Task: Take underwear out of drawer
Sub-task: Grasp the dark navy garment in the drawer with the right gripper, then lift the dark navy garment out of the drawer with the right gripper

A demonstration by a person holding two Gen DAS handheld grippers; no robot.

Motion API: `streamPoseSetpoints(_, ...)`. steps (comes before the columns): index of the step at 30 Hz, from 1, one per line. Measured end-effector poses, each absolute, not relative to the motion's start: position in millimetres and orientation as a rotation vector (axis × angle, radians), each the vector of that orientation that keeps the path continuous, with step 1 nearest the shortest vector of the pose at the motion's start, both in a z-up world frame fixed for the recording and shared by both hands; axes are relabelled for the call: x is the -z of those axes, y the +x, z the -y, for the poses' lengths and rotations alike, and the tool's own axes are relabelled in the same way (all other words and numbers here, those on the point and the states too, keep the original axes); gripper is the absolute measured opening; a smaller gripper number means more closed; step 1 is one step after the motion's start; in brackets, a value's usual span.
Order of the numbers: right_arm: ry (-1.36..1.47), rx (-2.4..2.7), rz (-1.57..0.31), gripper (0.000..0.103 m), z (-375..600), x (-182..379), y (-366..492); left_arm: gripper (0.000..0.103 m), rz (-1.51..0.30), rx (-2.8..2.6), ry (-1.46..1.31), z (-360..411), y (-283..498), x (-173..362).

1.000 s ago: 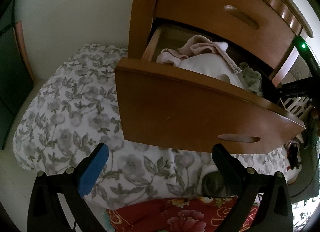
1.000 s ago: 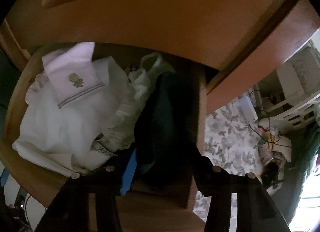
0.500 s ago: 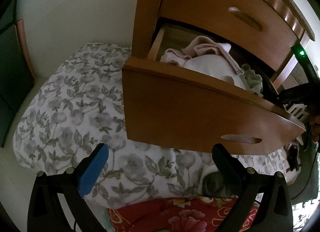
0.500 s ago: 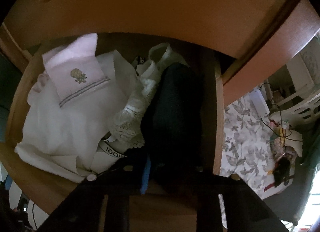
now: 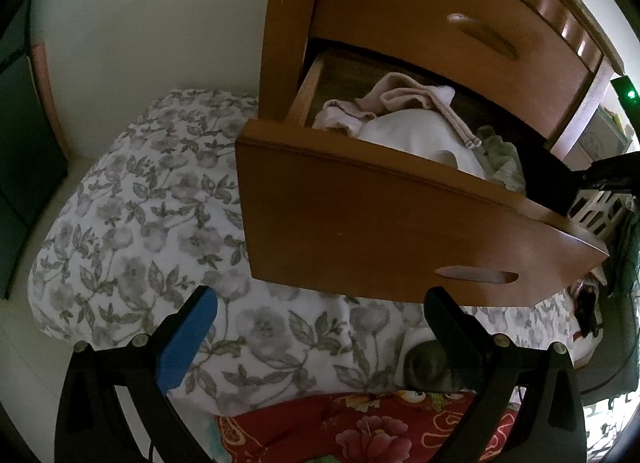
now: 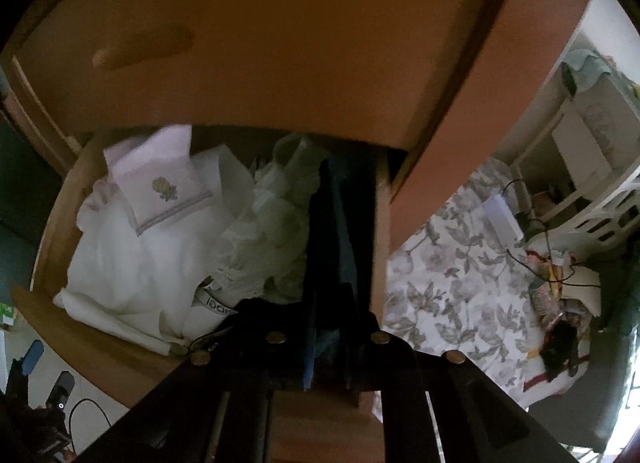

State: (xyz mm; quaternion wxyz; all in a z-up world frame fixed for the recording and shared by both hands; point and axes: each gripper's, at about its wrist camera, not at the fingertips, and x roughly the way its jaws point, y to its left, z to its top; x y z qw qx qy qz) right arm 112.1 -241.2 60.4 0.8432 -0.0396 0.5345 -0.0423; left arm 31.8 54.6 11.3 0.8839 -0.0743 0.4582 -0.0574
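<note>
Right tool (image 6: 328, 327) pinches dark underwear (image 6: 340, 223); jaws nearly closed.

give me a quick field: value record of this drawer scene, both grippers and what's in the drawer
drawer: open drawer pulled out of a wooden dresser
contents: white garment, folded pink cloth with an embroidered motif, lacy pale piece, dark garment at the right end
right gripper: right gripper has just closed its jaws on the dark garment, which stretches up from the drawer
left gripper: left gripper open, empty, in front of the drawer over the floral bedding
task state: dark garment gripped, not yet clear of the drawer
</note>
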Motion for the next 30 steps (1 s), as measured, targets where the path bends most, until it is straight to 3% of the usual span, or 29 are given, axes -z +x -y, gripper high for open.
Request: streamPoseSetpoints(30,-0.075,0.009,-0.925,0.011,237,-157,47,0.103,-0.913,0.146,-0.102,-40,13,-34)
